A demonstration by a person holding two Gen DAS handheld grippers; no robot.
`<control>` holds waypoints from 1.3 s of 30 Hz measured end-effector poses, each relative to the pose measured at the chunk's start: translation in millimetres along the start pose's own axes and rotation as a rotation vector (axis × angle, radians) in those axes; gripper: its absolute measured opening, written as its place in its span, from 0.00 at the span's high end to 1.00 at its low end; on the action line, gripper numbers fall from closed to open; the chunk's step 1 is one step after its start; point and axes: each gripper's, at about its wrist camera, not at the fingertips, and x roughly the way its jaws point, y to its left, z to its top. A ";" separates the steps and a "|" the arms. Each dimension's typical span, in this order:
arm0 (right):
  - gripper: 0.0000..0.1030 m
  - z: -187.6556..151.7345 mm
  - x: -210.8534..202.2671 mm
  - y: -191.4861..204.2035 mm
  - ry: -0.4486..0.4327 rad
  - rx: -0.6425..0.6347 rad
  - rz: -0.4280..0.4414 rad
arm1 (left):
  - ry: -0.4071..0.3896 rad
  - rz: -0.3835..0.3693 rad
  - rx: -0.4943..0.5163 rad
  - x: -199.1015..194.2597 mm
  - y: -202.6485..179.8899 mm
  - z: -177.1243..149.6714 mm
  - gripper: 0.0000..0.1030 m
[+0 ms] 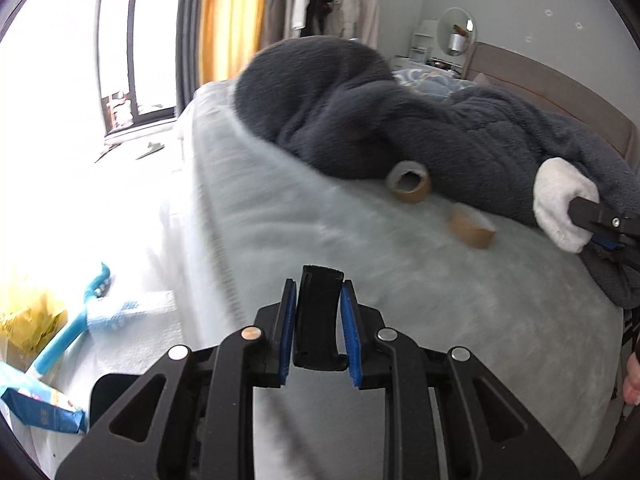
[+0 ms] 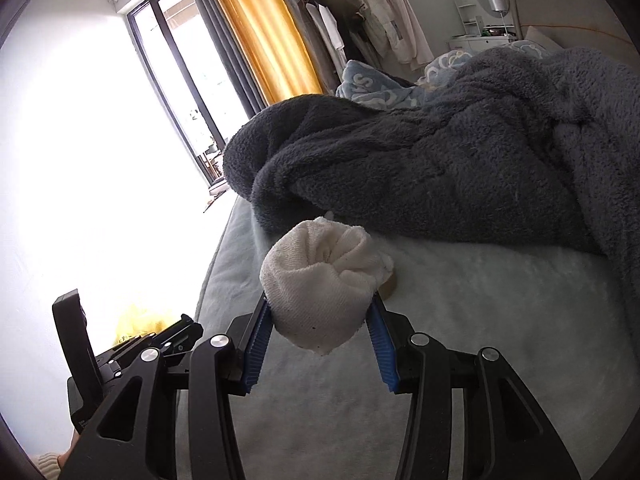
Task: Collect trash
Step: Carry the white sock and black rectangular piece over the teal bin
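L gripper (image 1: pixel 318 300) clamped on black case (image 1: pixel 319 316), R gripper (image 2: pixel 320 316) gripping white sock (image 2: pixel 320 280)

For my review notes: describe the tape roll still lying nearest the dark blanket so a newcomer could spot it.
On the pale bed cover, follow the lower edge of the dark grey fleece blanket. The brown tape roll rests against it, hollow core facing the camera; the other cardboard roll lies apart, nearer the front.
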 end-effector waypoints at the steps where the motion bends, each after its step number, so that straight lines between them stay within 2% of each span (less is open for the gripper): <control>1: 0.54 -1.5 1.9 4.9 0.003 0.000 0.003 | 0.003 0.012 -0.005 -1.9 6.6 -2.2 0.77; 7: 0.54 -10.7 13.1 39.6 0.028 -0.028 0.031 | 0.059 0.078 -0.033 -9.9 46.2 -19.6 0.77; 15: 0.54 -27.5 28.7 86.2 0.068 -0.041 0.100 | 0.178 0.135 -0.087 -11.2 95.2 -54.2 0.77; 26: 0.54 -53.4 50.5 155.7 0.130 -0.105 0.171 | 0.369 0.149 -0.149 7.4 145.7 -104.8 0.77; 32: 0.54 -68.7 67.2 194.7 0.167 -0.202 0.175 | 0.500 0.173 -0.179 18.4 170.2 -133.5 0.77; 39: 0.54 -88.3 97.5 222.3 0.255 -0.219 0.181 | 0.631 0.175 -0.233 26.0 199.4 -161.9 0.76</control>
